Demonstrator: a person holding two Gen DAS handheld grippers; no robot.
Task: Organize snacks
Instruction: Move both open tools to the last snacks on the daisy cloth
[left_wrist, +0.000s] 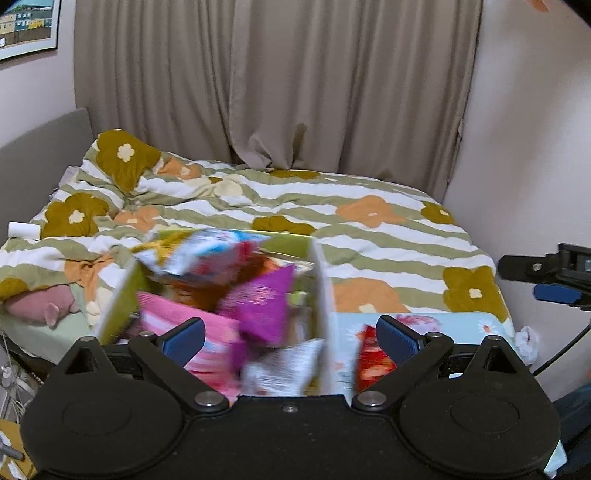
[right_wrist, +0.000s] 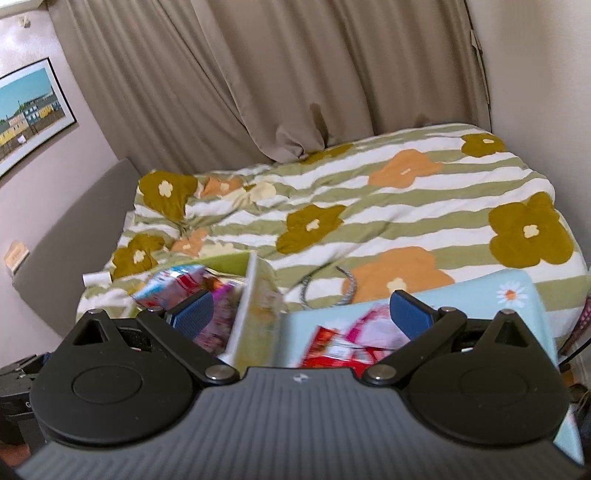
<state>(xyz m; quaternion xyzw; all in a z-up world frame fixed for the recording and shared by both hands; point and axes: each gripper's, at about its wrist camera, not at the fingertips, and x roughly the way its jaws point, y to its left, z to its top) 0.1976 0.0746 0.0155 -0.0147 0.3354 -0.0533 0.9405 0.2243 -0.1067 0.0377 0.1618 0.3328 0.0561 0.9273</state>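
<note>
A green and white box (left_wrist: 325, 295) stands on the bed's near edge, filled with snack packets: a purple one (left_wrist: 264, 302), a pink one (left_wrist: 207, 332), a white and blue one (left_wrist: 207, 254). A red packet (left_wrist: 371, 360) lies on a light blue tray (left_wrist: 458, 321) right of the box. My left gripper (left_wrist: 291, 339) is open above the box's near side, empty. My right gripper (right_wrist: 303, 314) is open and empty above the box wall (right_wrist: 245, 310) and the red packet (right_wrist: 332, 347); it also shows at the right edge of the left wrist view (left_wrist: 550, 284).
The bed (right_wrist: 369, 206) has a floral striped duvet. A pink plush toy (left_wrist: 40, 302) lies at the left. A cable (right_wrist: 325, 280) lies on the duvet behind the tray (right_wrist: 480, 295). Curtains and walls close the far side and right.
</note>
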